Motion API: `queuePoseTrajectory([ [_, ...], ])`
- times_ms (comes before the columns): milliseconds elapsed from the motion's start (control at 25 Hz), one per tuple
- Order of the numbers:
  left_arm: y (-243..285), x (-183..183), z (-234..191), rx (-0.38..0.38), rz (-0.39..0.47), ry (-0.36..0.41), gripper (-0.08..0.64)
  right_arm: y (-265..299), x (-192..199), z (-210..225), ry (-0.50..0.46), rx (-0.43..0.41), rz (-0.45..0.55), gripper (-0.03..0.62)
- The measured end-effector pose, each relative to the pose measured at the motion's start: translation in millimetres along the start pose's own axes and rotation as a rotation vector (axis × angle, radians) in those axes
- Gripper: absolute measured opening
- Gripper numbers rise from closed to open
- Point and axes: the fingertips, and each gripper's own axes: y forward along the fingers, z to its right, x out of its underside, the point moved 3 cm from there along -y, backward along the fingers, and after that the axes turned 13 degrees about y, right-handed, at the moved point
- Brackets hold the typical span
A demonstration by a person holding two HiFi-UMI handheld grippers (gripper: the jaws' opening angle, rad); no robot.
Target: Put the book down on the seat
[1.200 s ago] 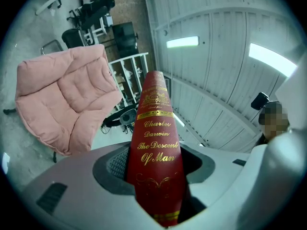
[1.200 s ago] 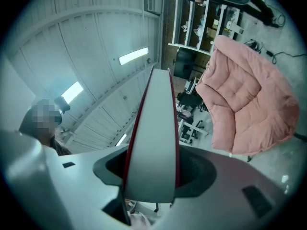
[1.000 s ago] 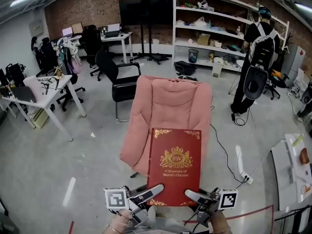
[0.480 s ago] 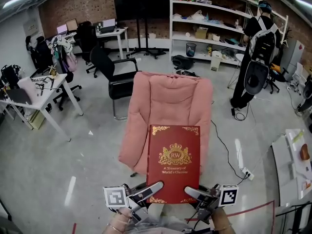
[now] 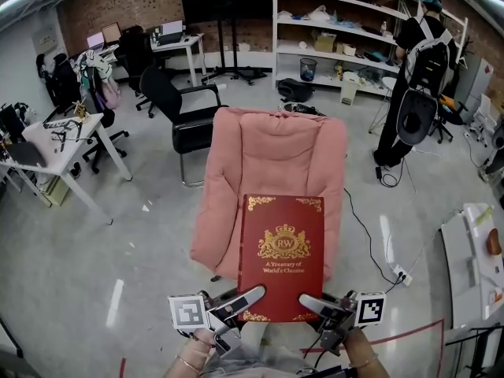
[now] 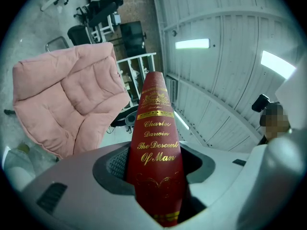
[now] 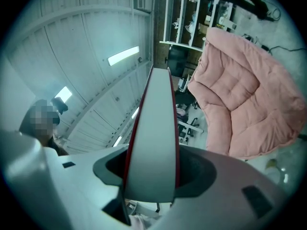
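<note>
left gripper (image 5: 250,295): held level, clamped on red book (image 5: 281,252) at its spine
right gripper (image 5: 309,300): held level, clamped on the page edge
pink armchair (image 5: 276,156): overlapped by the book's far end

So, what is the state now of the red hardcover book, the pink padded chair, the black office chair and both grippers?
red hardcover book: closed, cover up, held in the air, not yet on the seat
pink padded chair: empty
black office chair: empty
left gripper: shut on the book's spine
right gripper: shut on the book's page edge
</note>
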Motion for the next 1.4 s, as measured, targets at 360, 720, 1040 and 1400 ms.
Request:
queuePoseTrajectory([
  [360, 17.8, -11.8, -25.0, -0.016, -0.017, -0.077, 0.247, 7.3, -25.5, 31.1, 0.015, 0.060, -0.007, 0.267],
  [720, 27.8, -23.6, -67.9, -0.038, -0.061, -0.120, 0.247, 20.8, -50.9, 58.4, 0.073, 0.098, 0.015, 0.267],
  [1040, 40.0, -35.3, -98.6, -0.045, -0.100, -0.159, 0.247, 29.8, -63.9, 75.0, 0.127, 0.133, 0.041, 0.267],
  [1400, 54.1, -38.5, -138.7, -0.065, -0.127, -0.229, 0.247, 38.3, -82.0, 111.8, 0.194, 0.163, 0.059, 0.267],
])
